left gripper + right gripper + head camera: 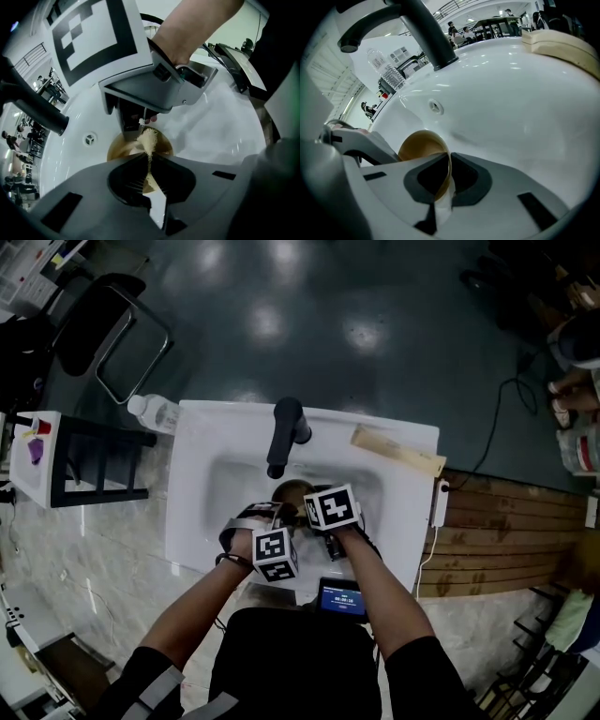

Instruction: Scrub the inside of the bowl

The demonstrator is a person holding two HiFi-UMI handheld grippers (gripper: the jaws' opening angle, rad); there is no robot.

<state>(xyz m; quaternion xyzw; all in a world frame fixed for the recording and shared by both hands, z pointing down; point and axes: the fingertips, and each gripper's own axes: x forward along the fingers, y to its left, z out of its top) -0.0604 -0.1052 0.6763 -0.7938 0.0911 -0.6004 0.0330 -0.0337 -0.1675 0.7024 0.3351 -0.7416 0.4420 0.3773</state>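
Observation:
A brown bowl (292, 491) sits in the white sink (206, 521), just below the faucet. My right gripper (449, 176) is shut on the bowl's (423, 145) thin rim, one jaw inside and one outside. My left gripper (149, 161) is shut on a pale yellow scrub pad (149, 143), whose free end reaches over the bowl (117, 149). In the head view both marker cubes crowd together over the basin and hide most of the bowl. The right gripper's body (154, 89) hangs directly above the bowl in the left gripper view.
A black faucet (284, 432) arches over the basin, with an overflow hole (436, 107) in the wall behind the bowl. A pale wooden board (397, 451) lies on the sink's right rim. A water bottle (155, 412) stands at the left corner, and a small screen (341, 598) rests on the front edge.

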